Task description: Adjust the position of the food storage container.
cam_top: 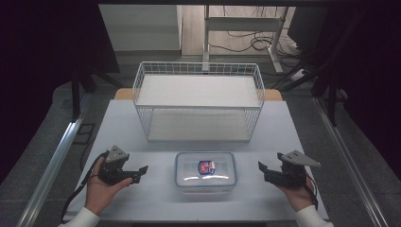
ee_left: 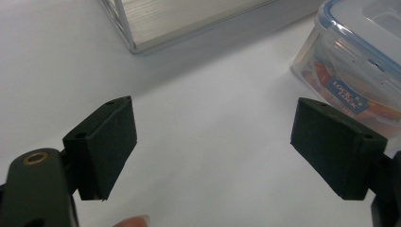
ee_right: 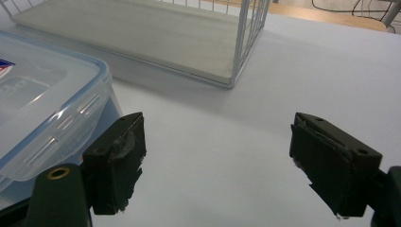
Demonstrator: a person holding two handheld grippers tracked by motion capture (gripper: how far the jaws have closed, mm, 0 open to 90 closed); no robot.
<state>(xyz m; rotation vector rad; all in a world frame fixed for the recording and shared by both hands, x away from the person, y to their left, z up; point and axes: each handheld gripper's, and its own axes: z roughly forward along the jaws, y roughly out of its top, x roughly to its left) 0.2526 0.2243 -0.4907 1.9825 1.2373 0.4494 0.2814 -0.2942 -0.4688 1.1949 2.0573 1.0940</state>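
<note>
A clear plastic food box with a blue-rimmed snap lid and a red and blue label lies on the white table near the front, midway between my hands. My left gripper hovers to the left of it, open, nothing between its jaws. In the left gripper view the box sits at the upper right, beyond the right jaw. My right gripper is to the box's right, open and empty. In the right gripper view the box is at the left, beside the left jaw.
A white wire basket shelf with two light boards stands behind the box, its open front facing me. Its lower corner shows in both gripper views. Bare white table lies on both sides. Desk legs and cables are on the floor beyond.
</note>
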